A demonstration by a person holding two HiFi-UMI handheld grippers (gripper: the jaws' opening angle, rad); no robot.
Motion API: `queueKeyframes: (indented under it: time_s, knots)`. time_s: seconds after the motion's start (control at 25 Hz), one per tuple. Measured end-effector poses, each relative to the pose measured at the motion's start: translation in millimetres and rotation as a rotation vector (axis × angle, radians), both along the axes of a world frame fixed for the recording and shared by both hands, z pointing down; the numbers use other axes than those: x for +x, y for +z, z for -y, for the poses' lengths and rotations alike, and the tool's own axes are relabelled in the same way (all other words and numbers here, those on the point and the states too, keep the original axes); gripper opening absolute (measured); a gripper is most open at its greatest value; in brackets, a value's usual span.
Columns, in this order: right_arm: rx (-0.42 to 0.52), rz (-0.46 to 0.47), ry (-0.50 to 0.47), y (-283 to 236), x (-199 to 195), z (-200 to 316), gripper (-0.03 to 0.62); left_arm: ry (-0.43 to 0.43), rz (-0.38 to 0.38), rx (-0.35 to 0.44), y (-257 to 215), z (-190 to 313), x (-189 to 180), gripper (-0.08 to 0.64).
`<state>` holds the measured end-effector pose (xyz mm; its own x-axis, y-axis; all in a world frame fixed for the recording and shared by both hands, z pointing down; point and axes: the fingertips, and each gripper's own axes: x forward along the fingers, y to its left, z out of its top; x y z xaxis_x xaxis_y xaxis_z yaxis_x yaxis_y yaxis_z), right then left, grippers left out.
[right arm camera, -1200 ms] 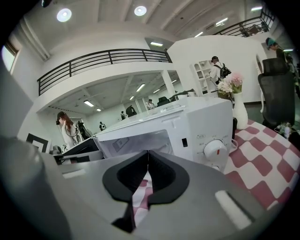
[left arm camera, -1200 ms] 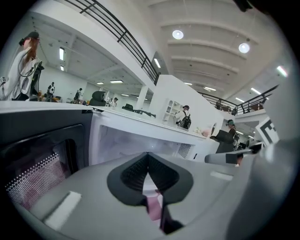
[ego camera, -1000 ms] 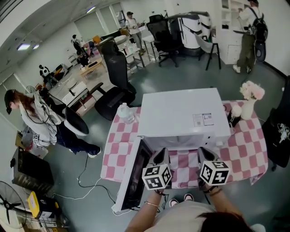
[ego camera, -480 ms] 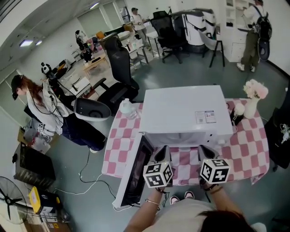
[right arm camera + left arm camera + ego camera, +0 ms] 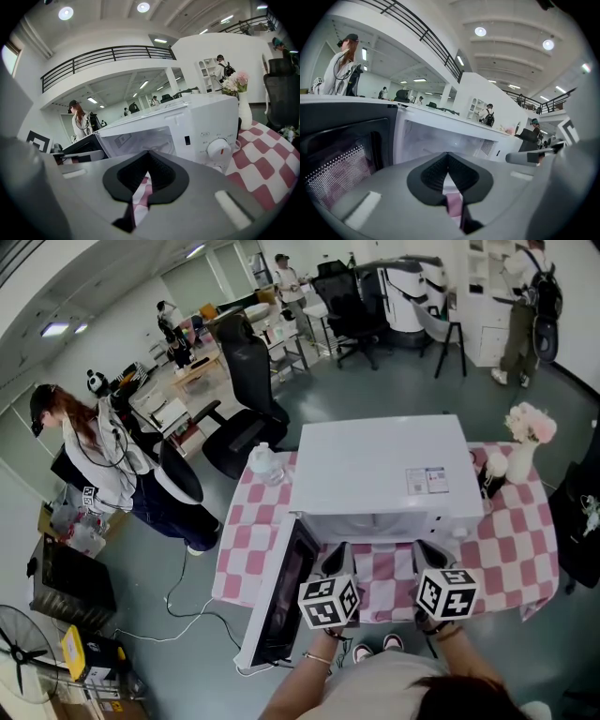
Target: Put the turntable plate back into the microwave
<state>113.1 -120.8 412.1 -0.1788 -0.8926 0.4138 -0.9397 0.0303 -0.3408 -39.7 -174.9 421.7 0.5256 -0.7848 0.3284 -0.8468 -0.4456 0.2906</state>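
A white microwave (image 5: 375, 474) stands on a pink-and-white checked table (image 5: 511, 549), its door (image 5: 281, 601) swung open to the left. My left gripper (image 5: 330, 563) and right gripper (image 5: 427, 561) hover side by side just in front of the open cavity, both shut with nothing between the pads. In the left gripper view, the left gripper (image 5: 448, 154) points into the pale cavity (image 5: 436, 138), with the dark door (image 5: 342, 154) on the left. The right gripper (image 5: 149, 153) faces the cavity and the control knob (image 5: 219, 149). I see no turntable plate in any view.
A white vase of flowers (image 5: 520, 442) and a small dark item (image 5: 487, 482) stand at the table's right back. A clear bottle (image 5: 261, 465) sits at the left back corner. A person (image 5: 103, 465) stands left of the table, near office chairs (image 5: 248, 399).
Both grippers have stayed where they were, still shut. The person at the left has shifted a little beside the table.
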Motion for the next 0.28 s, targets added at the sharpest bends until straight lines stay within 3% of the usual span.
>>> queueKeyframes:
  time_s: [0.28]
  knots:
    - [-0.008,0.001,0.007,2.0,1.0,-0.6,0.009,-0.005,-0.007,-0.012,3.8,0.0,-2.8,0.0]
